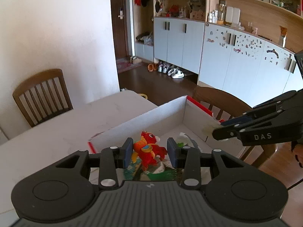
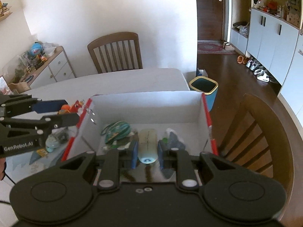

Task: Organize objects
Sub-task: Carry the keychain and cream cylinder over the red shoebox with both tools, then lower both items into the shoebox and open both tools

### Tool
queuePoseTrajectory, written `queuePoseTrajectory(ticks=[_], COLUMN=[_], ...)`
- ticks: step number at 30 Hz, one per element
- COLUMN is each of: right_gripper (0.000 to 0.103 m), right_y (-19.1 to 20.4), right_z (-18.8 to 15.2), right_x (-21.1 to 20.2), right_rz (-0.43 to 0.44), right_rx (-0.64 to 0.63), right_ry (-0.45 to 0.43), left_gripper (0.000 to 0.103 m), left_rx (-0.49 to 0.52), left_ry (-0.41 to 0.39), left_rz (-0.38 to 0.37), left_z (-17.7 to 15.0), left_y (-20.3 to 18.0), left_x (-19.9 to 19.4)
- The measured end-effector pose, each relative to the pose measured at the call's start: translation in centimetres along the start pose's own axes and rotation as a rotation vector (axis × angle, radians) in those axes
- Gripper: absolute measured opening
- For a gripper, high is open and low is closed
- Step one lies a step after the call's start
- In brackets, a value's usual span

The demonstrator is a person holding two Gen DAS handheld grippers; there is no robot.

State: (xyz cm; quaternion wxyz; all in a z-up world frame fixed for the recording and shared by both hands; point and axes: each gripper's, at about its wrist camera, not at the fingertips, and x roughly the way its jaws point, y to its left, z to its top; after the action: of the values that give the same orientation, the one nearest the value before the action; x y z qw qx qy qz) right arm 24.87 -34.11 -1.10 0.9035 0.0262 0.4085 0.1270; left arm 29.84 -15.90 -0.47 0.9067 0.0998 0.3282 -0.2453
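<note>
Left claw (image 1: 149,152), seemingly plush dragon (image 1: 148,150)

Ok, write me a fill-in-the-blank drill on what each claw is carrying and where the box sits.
1. The left claw grips a plush toy whose main colour is ____.
2. The right claw holds a pale oblong object above the open white ____.
3. The cardboard box has edges trimmed in ____.
4. On the floor past the table stands a blue ____ with a gold rim.

Missing words: red; box; red; bin
</note>
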Motion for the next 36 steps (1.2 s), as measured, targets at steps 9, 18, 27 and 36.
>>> queuePoseTrajectory(ticks=[9, 18, 27, 36], right_gripper=[0.020, 0.019, 0.018, 0.025], right_y=[-1.8, -1.5, -2.3, -3.4], right_z=[1.6, 2.5, 1.8, 1.3], right_x=[4.0, 9.0, 10.3, 9.8], right_rz=[0.055, 0.085, 0.121, 0.139], right_rx=[-0.029, -0.071, -0.057, -0.042], right_ry=[0.032, 0.111, 0.154, 0.170], left_gripper=[0.038, 0.038, 0.038, 0.039], left_rx=[0.019, 0.029, -0.016, -0.054], left_ry=[0.067, 0.139, 0.225, 0.263], left_rz=[0.002, 0.041, 0.031, 0.011], left_z=[-0.4, -1.7, -2.6, -2.5], left_y=[-1.7, -2.1, -1.4, -1.1], left_x=[4.8, 8.6, 10.7, 11.7])
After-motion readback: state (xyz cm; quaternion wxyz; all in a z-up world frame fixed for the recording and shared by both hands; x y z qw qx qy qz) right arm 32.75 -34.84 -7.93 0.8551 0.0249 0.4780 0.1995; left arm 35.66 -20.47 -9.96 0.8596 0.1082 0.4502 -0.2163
